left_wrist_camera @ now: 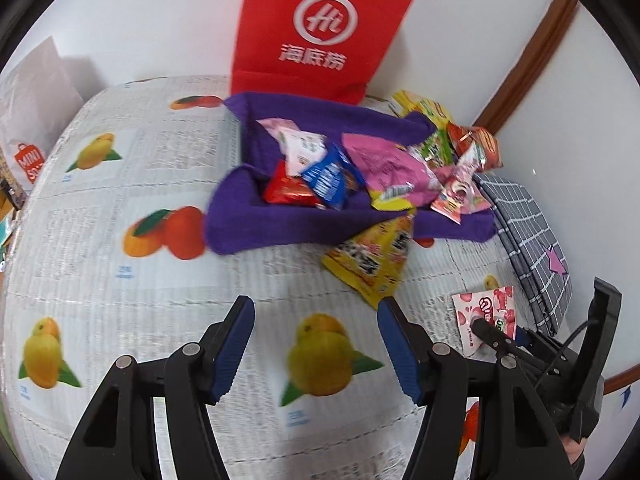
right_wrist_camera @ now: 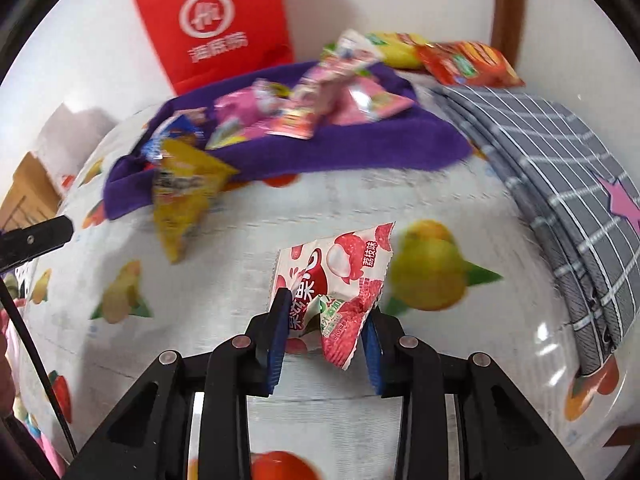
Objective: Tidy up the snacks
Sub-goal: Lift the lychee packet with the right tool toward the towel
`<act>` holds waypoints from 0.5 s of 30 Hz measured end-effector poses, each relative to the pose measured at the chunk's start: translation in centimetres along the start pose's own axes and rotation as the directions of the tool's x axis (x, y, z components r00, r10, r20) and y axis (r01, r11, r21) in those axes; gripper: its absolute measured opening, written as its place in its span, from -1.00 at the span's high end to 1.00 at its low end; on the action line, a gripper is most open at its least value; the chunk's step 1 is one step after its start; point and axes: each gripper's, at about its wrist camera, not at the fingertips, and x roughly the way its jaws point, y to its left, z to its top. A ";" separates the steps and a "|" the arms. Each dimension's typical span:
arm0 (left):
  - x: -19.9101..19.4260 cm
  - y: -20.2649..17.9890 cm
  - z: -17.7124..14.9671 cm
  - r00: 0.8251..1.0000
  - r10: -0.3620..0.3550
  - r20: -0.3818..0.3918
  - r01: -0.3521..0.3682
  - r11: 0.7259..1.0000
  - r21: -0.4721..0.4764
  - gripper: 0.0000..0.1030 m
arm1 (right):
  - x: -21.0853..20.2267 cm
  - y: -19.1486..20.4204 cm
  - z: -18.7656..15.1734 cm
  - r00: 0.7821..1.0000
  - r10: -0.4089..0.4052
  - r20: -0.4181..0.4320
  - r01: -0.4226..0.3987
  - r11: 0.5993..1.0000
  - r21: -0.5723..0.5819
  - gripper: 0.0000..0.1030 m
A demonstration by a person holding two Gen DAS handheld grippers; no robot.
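Note:
A purple cloth bin (left_wrist_camera: pixel 280 224) (right_wrist_camera: pixel 352 148) sits at the back of the table and holds several snack packets. A yellow packet (left_wrist_camera: pixel 376 260) (right_wrist_camera: pixel 184 192) lies against its front edge, half on the table. My right gripper (right_wrist_camera: pixel 326 316) is shut on a pink-and-white lychee snack packet (right_wrist_camera: pixel 340 272), held just above the tablecloth; the packet also shows in the left wrist view (left_wrist_camera: pixel 488 316). My left gripper (left_wrist_camera: pixel 316 328) is open and empty over the tablecloth, in front of the bin.
A red paper bag (left_wrist_camera: pixel 316 28) (right_wrist_camera: pixel 216 24) stands against the wall behind the bin. More packets (left_wrist_camera: pixel 472 140) (right_wrist_camera: pixel 464 60) lie at the back right. A grey checked folded cloth (left_wrist_camera: pixel 532 240) (right_wrist_camera: pixel 568 200) lies along the right. The table has a fruit-print cloth (left_wrist_camera: pixel 120 200).

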 end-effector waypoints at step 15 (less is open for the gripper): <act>4.0 -5.0 0.0 0.995 0.096 0.019 -0.097 0.992 0.082 -0.20 | 1.6 -2.4 0.9 0.995 0.027 0.097 -0.026 1.000 -0.013 0.32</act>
